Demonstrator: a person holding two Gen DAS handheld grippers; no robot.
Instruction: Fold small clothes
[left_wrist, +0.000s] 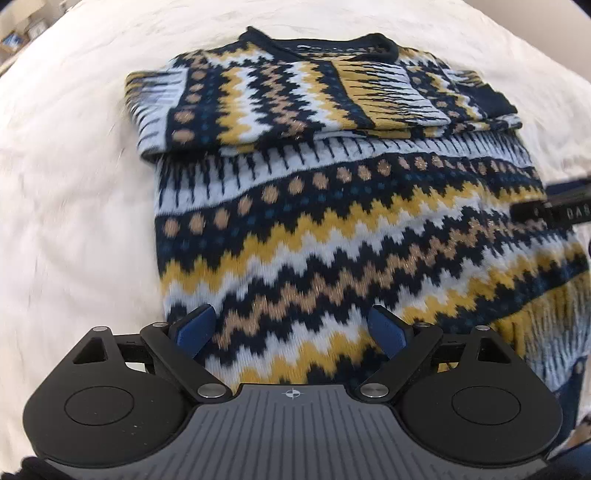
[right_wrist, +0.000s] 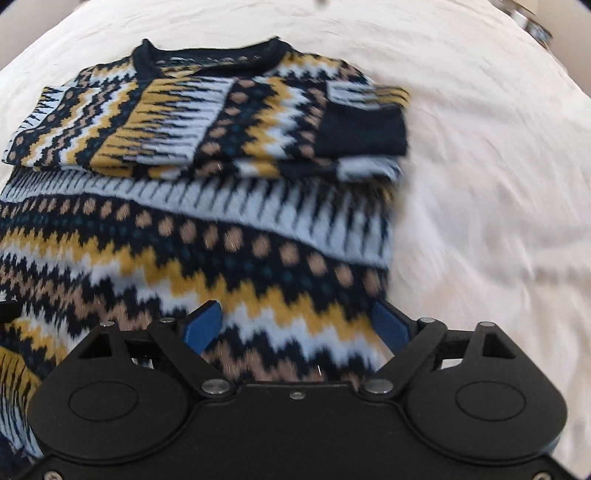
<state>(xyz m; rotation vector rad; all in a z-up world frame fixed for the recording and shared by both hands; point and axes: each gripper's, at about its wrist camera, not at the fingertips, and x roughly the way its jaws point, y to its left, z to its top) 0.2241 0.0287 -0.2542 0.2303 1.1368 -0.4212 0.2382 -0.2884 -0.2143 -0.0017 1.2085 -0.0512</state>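
Sleeves folded in; I hover left gripper (left_wrist: 291, 328) and right gripper (right_wrist: 295, 328), both open, empty, over sweater (left_wrist: 332, 229). Next: grab hem beneath, fold toward collar (left_wrist: 325, 42).

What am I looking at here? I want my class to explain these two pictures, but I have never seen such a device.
A person holds a two-finger gripper in each hand, and each carries a wide-angle camera looking along its fingers. One picture comes from the left gripper, the other from the right gripper. The blue pads of both stand wide apart, so both are open and hold nothing. Below them a patterned knitted sweater lies on a white cloth, its sleeves folded across the chest near the dark collar. The lower body is not yet folded.
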